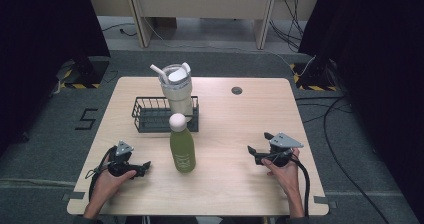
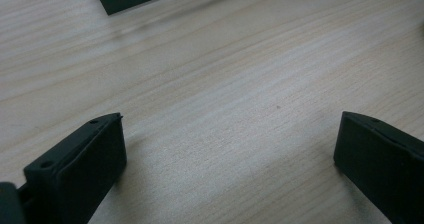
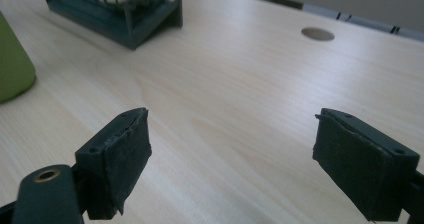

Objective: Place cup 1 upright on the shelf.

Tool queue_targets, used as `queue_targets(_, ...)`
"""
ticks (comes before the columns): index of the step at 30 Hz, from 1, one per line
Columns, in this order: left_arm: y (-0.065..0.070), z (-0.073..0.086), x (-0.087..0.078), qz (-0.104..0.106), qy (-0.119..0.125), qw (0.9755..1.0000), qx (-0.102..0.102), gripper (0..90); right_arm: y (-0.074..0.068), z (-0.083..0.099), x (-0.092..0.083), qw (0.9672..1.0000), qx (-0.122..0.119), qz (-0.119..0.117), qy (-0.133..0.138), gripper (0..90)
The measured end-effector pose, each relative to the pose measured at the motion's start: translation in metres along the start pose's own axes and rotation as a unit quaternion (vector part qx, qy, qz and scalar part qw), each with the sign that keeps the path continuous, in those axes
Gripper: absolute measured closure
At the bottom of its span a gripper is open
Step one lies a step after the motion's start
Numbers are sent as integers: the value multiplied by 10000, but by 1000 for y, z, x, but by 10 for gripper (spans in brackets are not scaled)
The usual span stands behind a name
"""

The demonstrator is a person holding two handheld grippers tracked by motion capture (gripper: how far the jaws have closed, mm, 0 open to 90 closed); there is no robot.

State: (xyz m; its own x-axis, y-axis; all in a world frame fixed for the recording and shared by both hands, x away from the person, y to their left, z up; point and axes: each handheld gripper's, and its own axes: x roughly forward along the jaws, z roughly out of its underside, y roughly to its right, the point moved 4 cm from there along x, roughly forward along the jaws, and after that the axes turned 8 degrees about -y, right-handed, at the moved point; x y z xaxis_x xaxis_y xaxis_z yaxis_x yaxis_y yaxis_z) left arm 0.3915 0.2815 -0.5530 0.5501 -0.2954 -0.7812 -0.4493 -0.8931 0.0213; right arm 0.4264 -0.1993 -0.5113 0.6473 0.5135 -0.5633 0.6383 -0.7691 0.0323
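One wooden bench (image 1: 225, 134) fills the middle of the high view, and on it stand three things. One green bottle (image 1: 182, 144) with a round white cap stands upright just left of the frame's centre. One dark wire basket (image 1: 150, 115) sits behind it, toward the upper left of the bench. One cream tumbler (image 1: 176, 90) with a straw and lid stands upright in the basket's right end. The bottle's cap overlaps the basket's front edge in this view; whether they touch I cannot tell. One small round grommet (image 1: 236, 90) is set in the bench near its far edge, right of the tumbler.

Two claws are in play, one per hand. The left claw (image 1: 142, 168) lies low at the lower left, pointing right toward the bottle; in its own view its two jaws stand wide apart over bare wood. The right claw (image 1: 254, 153) sits at the lower right, pointing left toward the bottle; its two jaws also stand wide apart with nothing between them. The bottle stands between the two claws, apart from both.
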Motion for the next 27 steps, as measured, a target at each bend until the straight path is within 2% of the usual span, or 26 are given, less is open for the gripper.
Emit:
queue_targets(3,0,0,0,0,-2,10000,2,0,-1,4,2,9997,-68,18,-243,152)
queue_targets(12,0,0,0,-6,-4,10000,-7,0,-1,12,-1,9983,-124,31,-577,153)
queue_targets(17,0,0,0,-6,-5,10000,-6,0,-5,17,0,9950,-212,27,-973,153)
queue_targets(20,0,0,0,-6,-4,10000,-5,0,-6,19,2,9939,-212,-13,-1081,153)
queue_targets(27,0,0,0,-5,-5,10000,-5,0,-6,29,8,9873,-308,13,-1561,153)
